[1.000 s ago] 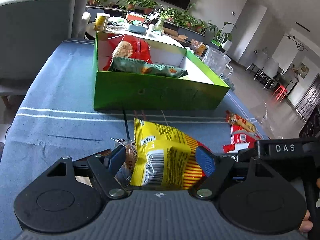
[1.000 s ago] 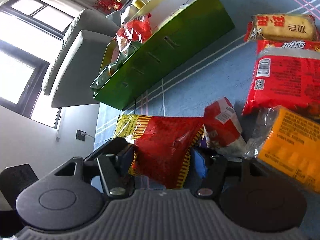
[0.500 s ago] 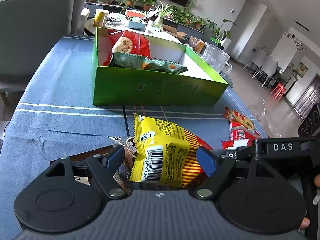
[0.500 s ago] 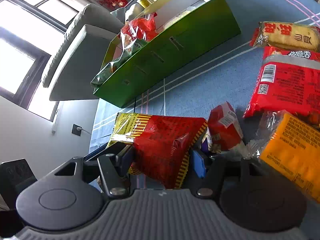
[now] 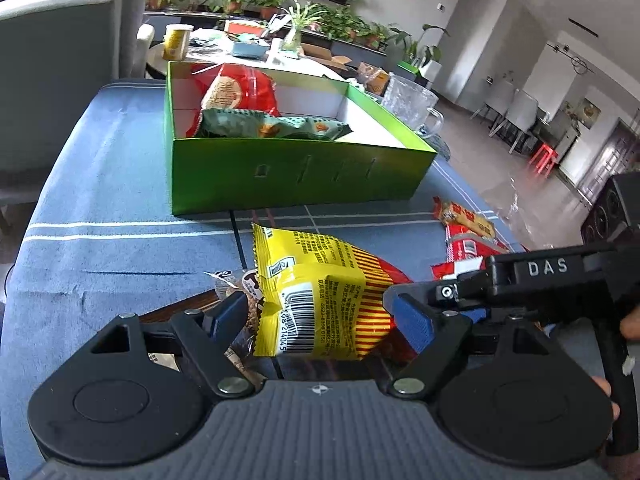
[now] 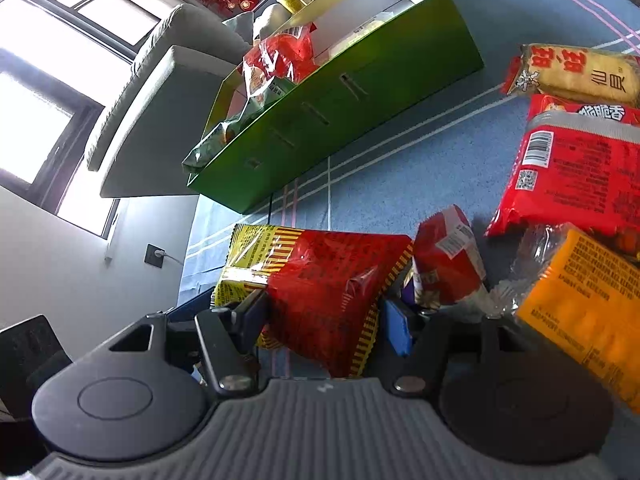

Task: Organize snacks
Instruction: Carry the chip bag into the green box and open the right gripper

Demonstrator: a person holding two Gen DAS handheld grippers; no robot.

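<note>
A yellow-and-red snack bag (image 5: 320, 300) sits between the fingers of both grippers, lifted a little above the blue tablecloth. My left gripper (image 5: 320, 316) closes on its yellow barcode end. My right gripper (image 6: 324, 312) closes on its red end (image 6: 332, 280). The green box (image 5: 296, 176) stands behind on the table and holds a red bag (image 5: 240, 92) and a green bag (image 5: 272, 128); it also shows in the right wrist view (image 6: 340, 108).
Loose snacks lie to the right: a small red pack (image 6: 448, 256), a large red pack (image 6: 576, 168), an orange pack (image 6: 580, 312), a yellow cracker pack (image 6: 576, 72). A clear-wrapped snack (image 5: 240, 284) lies by the left finger. A glass mug (image 5: 412, 104) stands behind the box.
Both grippers with the yellow-and-red bag have risen and pulled back a little from the green box. The grip on the bag is unchanged.
</note>
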